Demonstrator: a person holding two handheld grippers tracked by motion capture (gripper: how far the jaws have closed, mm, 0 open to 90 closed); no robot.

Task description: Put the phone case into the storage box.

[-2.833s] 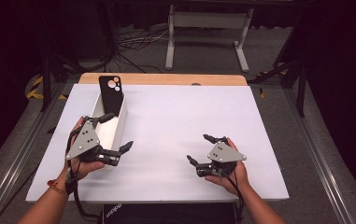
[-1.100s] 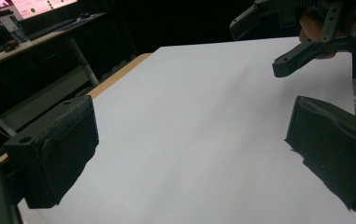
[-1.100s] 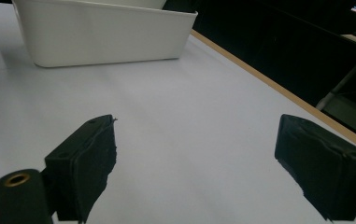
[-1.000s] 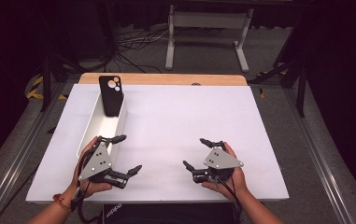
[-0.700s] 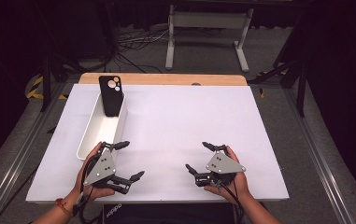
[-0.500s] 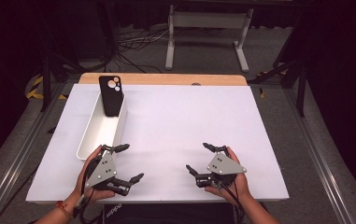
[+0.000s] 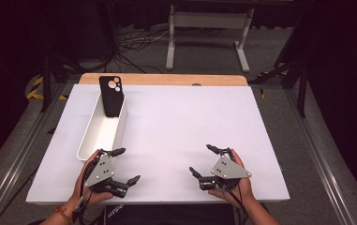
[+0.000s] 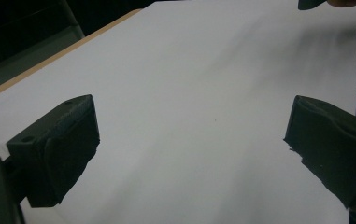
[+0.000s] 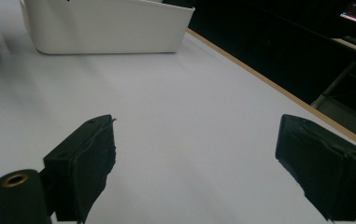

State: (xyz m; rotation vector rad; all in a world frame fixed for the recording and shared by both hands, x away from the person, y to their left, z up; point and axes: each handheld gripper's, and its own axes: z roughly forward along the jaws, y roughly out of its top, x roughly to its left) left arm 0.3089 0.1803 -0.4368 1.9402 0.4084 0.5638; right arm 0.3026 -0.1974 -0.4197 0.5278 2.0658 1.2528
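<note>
Your left gripper [image 7: 120, 165] hovers at the near-left edge of the white-covered table [image 7: 190, 122], its black fingers [image 8: 54, 149] spread wide with nothing between them. Your right gripper [image 7: 209, 161] sits at the near-right edge in the same condition: fingers [image 9: 84, 163] spread apart, holding nothing. The thing nearest to the work is the long white plastic bin [image 7: 102, 129], which lies on the left half of the table with its long axis running from near to far. Its near end is just beyond your left gripper, close to the upper finger. A black phone case with three camera holes [image 7: 111, 96] stands upright at the bin's far end, leaning on the end wall. The governing relation is this: the bin lies straight ahead of your left hand [image 7: 88, 185] and well across the table from your right hand [image 7: 239, 187], so the left is plainly the nearer. In the right gripper view the bin [image 9: 105, 25] appears ahead and to the left, well apart from those fingers. In my judgement, any reach for the case calls for your left gripper to travel forward along the bin's length to its far end.
</note>
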